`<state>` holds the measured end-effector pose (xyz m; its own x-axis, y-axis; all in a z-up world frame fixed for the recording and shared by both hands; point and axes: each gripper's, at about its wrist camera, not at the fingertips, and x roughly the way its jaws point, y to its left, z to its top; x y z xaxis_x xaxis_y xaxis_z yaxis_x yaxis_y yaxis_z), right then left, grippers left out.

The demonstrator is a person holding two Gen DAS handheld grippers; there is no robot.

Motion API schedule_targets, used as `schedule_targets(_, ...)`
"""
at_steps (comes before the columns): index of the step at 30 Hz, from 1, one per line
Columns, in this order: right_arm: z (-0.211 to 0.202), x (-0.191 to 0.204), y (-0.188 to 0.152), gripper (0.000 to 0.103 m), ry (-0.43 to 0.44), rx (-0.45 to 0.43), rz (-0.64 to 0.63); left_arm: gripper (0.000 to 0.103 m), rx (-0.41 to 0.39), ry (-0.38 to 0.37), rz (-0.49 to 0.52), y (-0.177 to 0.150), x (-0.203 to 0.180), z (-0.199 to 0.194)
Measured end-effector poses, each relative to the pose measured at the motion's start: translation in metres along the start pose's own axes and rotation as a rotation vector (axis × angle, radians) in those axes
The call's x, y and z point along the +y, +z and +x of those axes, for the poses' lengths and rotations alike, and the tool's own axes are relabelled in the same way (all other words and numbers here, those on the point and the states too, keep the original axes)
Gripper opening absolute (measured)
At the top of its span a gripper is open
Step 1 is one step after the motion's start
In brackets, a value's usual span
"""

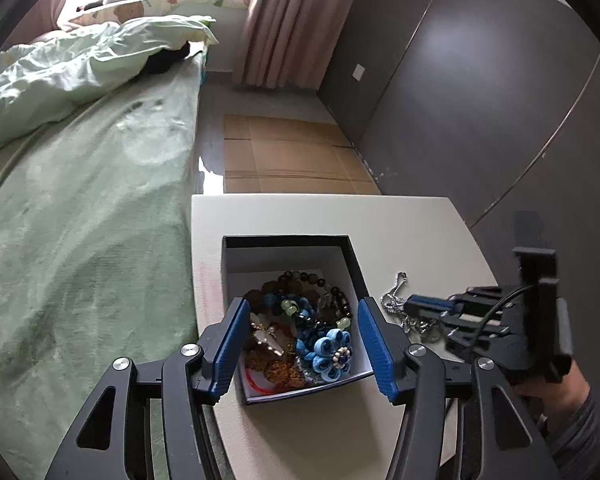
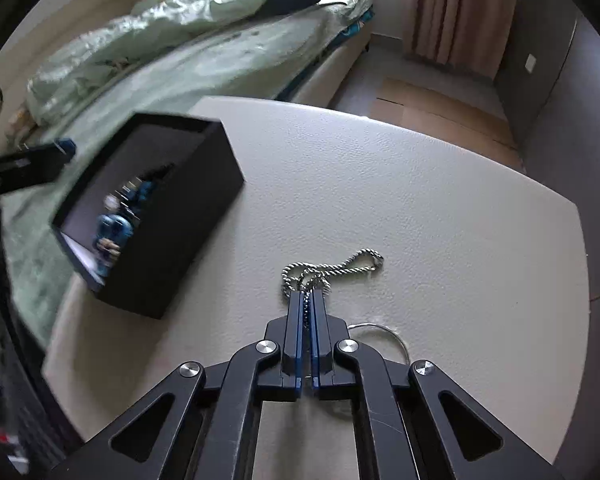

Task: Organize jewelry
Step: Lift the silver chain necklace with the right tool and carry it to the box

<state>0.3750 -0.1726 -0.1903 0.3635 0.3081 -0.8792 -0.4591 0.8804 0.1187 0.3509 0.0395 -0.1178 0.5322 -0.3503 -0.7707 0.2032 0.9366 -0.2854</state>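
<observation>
The right gripper (image 2: 308, 300) has its jaws pinched together on the silver chain (image 2: 332, 268), which trails out ahead of the tips across the white table (image 2: 440, 200). The left gripper (image 1: 302, 320) sits with jaws apart, nothing in them, straddling the black box (image 1: 292, 242) full of beads and a blue flower piece (image 1: 332, 354), just left of the chain.

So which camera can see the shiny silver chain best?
The right wrist view: the silver chain lies whole on the table, pinched by the right gripper. The left wrist view shows only part of it, half hidden behind that gripper.
</observation>
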Motion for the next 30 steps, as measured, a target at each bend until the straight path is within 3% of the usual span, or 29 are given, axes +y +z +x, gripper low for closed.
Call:
schedule_targets(11,-0.068,0.013,0.024,0.004,0.024,-0.115,-0.007,0.058,-0.022,-0.013,-0.028,-0.009,0.007,-0.016)
schedule_targets(16,-0.122,0.023,0.040,0.004,-0.006,-0.211,-0.023,0.058,-0.030,-0.018,-0.027,-0.012,0.006,-0.025)
schedule_targets(20,-0.166,0.032,0.051,0.004,-0.030,-0.292,-0.042,0.074,-0.045,-0.029,-0.025,-0.016,0.004,-0.033)
schedule_targets(22,-0.183,0.037,0.057,0.004,-0.041,-0.327,-0.052,0.078,-0.054,-0.036,-0.022,-0.017,0.003,-0.037)
schedule_targets(30,-0.243,0.068,0.074,0.004,-0.050,-0.445,-0.103,0.079,-0.083,-0.027,-0.048,-0.016,0.010,-0.053)
